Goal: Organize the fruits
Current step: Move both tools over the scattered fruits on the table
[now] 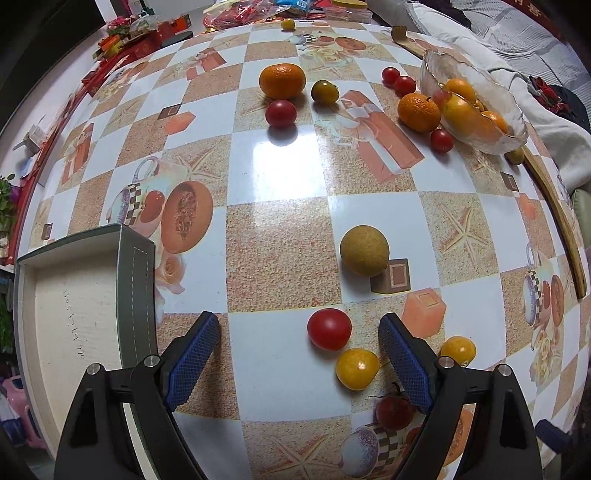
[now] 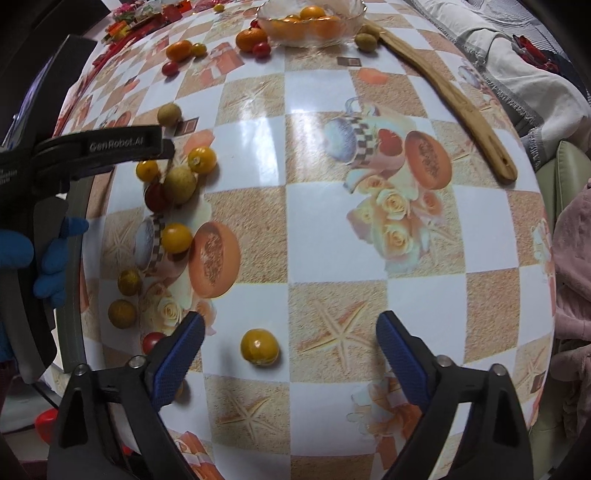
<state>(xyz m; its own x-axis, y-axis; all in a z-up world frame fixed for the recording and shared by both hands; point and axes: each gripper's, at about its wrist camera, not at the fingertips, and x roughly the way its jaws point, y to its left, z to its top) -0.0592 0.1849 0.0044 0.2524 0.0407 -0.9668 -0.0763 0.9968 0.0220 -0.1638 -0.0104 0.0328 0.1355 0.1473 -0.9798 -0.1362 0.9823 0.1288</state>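
Observation:
My left gripper point(image 1: 299, 332) is open and empty above the table; a red tomato point(image 1: 328, 328) and a yellow tomato point(image 1: 356, 368) lie between its fingers, a tan round fruit point(image 1: 364, 250) just beyond. A glass bowl point(image 1: 436, 68) holding orange fruit stands far right; mandarins point(image 1: 282, 80) and small tomatoes lie near it. My right gripper point(image 2: 290, 328) is open and empty over a yellow tomato point(image 2: 259, 347). In the right wrist view the left gripper's arm point(image 2: 110, 142) reaches over a cluster of fruit point(image 2: 179, 184); the bowl point(image 2: 354, 18) stands at the far edge.
An open box point(image 1: 136, 280) with green walls sits at the left gripper's left. A long wooden back scratcher point(image 2: 458, 99) lies along the table's right side. Red packets and clutter point(image 1: 140, 37) line the far edge. Grey and white fabric point(image 2: 517, 55) lies beyond the right edge.

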